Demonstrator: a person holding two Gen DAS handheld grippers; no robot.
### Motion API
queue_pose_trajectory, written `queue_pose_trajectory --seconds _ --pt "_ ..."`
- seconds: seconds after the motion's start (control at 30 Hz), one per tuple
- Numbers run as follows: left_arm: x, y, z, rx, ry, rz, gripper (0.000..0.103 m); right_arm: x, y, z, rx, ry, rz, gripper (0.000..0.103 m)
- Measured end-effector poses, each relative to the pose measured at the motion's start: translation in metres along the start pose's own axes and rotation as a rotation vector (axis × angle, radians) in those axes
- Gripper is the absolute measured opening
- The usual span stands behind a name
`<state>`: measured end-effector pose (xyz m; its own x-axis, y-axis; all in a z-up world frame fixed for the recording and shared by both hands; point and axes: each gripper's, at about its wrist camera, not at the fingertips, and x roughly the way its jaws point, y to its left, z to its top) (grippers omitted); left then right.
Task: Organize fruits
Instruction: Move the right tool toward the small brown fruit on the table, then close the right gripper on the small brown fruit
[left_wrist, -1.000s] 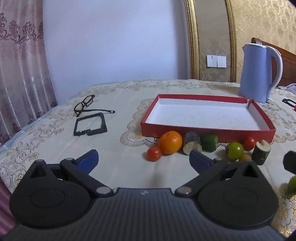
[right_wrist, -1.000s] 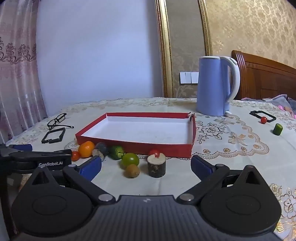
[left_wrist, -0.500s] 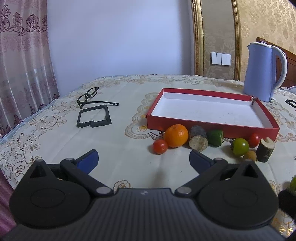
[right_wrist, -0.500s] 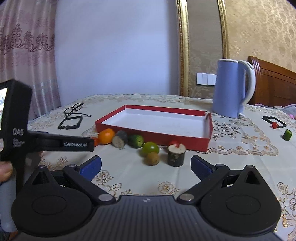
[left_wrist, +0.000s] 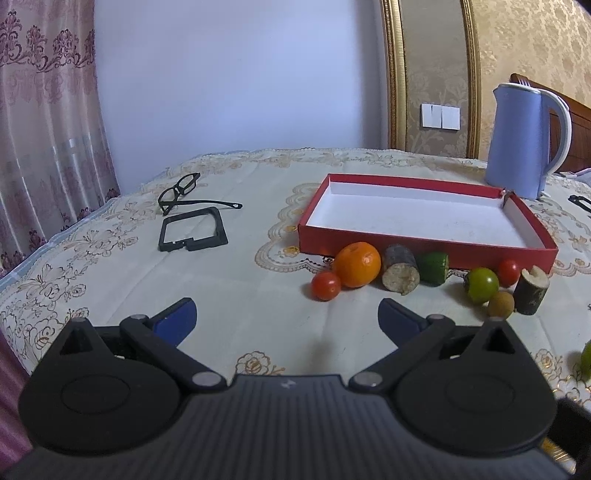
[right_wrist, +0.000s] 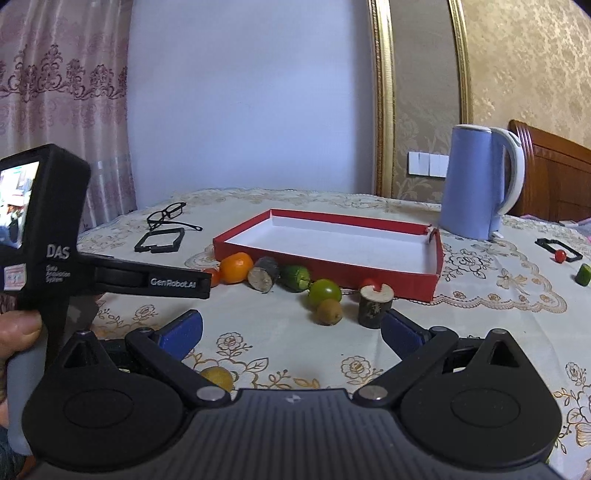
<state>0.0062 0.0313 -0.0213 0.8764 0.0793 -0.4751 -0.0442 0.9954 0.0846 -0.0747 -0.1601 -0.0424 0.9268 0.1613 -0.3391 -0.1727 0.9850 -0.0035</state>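
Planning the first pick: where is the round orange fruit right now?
The round orange fruit lies on the tablecloth against the red tray's front wall, between a small red tomato and a grey log piece.

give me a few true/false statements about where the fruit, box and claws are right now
1. The red box has fruit inside it. False: its white floor is bare; the fruit lies on the tablecloth in front of it.
2. The orange sits beside a small red tomato. True.
3. The left claw is shut on the orange. False: it is open and holds nothing.
4. The blue kettle stands behind the box's far right corner. True.
5. The right claw is open and holds nothing. True.
6. The glasses lie inside the box. False: they lie on the cloth to its left.
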Motion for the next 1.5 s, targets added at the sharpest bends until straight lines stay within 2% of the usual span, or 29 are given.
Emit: queue_pose_trajectory --seconds 0.43,0.73,1.27,1.3,1.37,1.5 --pt "0.003 0.010 -0.007 -0.011 0.012 0.024 0.103 -0.016 0.020 -0.016 -0.065 -0.003 0.083 0.103" --pt "0.002 0.008 -0.009 0.006 0.013 0.027 0.103 -0.005 0.027 -0.020 -0.070 0.044 0.080 0.103" --pt "0.008 0.016 -0.010 -0.001 0.033 0.040 0.103 0.008 0.033 -0.021 -0.088 0.049 0.084 0.103" --pt "0.009 0.017 -0.010 -0.002 0.033 0.042 0.103 0.010 0.035 -0.022 -0.100 0.048 0.083 0.101" --pt "0.009 0.018 -0.010 -0.001 0.033 0.044 0.103 0.013 0.038 -0.023 -0.119 0.052 0.076 0.088" --pt "0.011 0.021 -0.011 -0.003 0.037 0.049 0.103 0.019 0.039 -0.025 -0.109 0.073 0.093 0.088"
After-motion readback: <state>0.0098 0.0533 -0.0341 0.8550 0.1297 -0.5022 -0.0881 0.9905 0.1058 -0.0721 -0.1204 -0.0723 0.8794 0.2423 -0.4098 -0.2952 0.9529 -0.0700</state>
